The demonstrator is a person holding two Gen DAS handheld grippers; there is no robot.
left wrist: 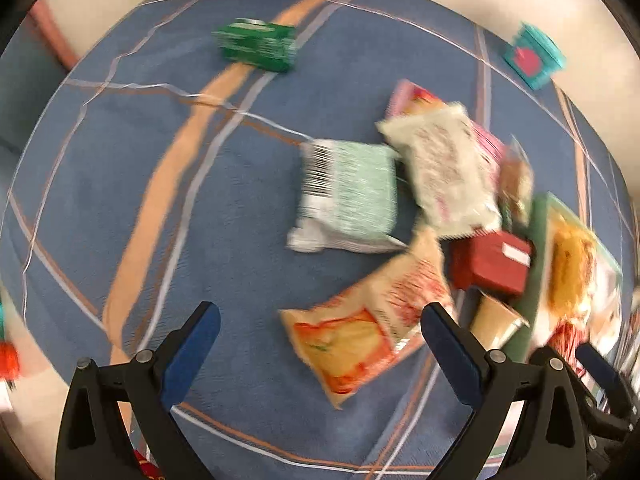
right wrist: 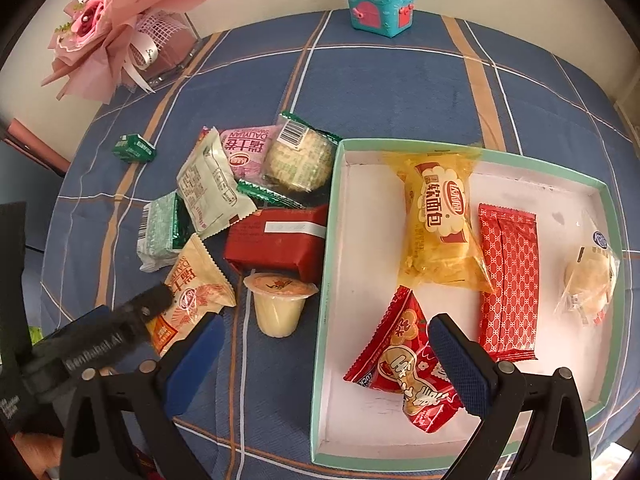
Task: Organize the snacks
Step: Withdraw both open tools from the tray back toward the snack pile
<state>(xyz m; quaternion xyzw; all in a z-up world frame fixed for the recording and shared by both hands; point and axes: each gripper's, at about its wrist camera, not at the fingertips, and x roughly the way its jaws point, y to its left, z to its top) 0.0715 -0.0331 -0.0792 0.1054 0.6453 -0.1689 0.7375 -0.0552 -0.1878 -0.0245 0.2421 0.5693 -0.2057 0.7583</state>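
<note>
Left wrist view blurred throughout. My left gripper (left wrist: pixel 320 356) was spread wide, holding nothing, above the blue plaid tablecloth (left wrist: pixel 248 208). Centre-low between its fingers lay the orange-and-cream snack packet (left wrist: pixel 360 336), flat on the cloth.

Right wrist view, left to right:
- Upper left: pink bouquet (right wrist: pixel 116 36), not part of the job.
- Left of centre: small green box (right wrist: pixel 134 148), alone and well apart from the rest.
- Centre: the loose pile. Mint-green packet (right wrist: pixel 160 228), white sachet (right wrist: pixel 210 184), pink packet (right wrist: pixel 248 150), round cake in clear wrap (right wrist: pixel 298 162), red box (right wrist: pixel 276 240), jelly cup (right wrist: pixel 278 304) just beside the tray wall.
- Right: mint-rimmed tray (right wrist: pixel 326 280) holding 4 items: yellow bread pack (right wrist: pixel 440 224), red patterned wafer pack (right wrist: pixel 508 280), clear-wrapped pastry (right wrist: pixel 588 276), red triangular packet (right wrist: pixel 400 364).
- Upper centre: teal toy chest (right wrist: pixel 380 6), at the far table edge.

My right gripper (right wrist: pixel 324 360) was also released, empty, straddling the tray's near left wall.

Judgement: the packets look light, soft and slick; film crinkles and slides. Best taken at a crimped end seam, not across the filling. The round cake seems crushable. The jelly cup is stiffer; take it by the sides, kept upright.

Room: the tray's upper left and lower right floor were bare. Open cloth lay left of the pile. The tray wall must be cleared from above.
</note>
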